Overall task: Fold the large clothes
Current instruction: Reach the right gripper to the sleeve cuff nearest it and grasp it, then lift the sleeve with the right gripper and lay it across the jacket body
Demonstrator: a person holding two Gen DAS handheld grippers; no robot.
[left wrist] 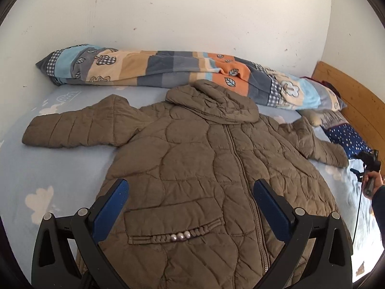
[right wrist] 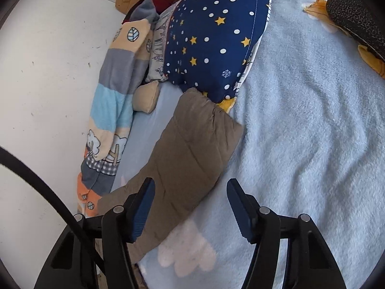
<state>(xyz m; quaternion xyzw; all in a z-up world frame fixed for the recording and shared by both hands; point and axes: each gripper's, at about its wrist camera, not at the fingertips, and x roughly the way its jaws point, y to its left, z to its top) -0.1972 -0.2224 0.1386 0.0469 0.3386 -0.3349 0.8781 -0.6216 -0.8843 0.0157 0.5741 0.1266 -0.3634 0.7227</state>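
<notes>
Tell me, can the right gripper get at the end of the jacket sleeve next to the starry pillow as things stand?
Probably yes. The right gripper is open, pointing along the olive quilted jacket's sleeve, with nothing on top of it. The cuff touches the navy star-print pillow, which could crowd the far end.

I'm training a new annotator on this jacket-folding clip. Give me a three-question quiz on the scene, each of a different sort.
1. True or false: the jacket lies zipped up, front side up, on the bed sheet.
2. Which part of the jacket lies ahead of the right claw? A) hood B) sleeve C) pocket
3. Fill in: the sleeve's cuff touches the navy ____-patterned pillow.

Key: 1 true; 2 B; 3 star. Neither the right claw nor the left claw grips anything; both stand open.
</notes>
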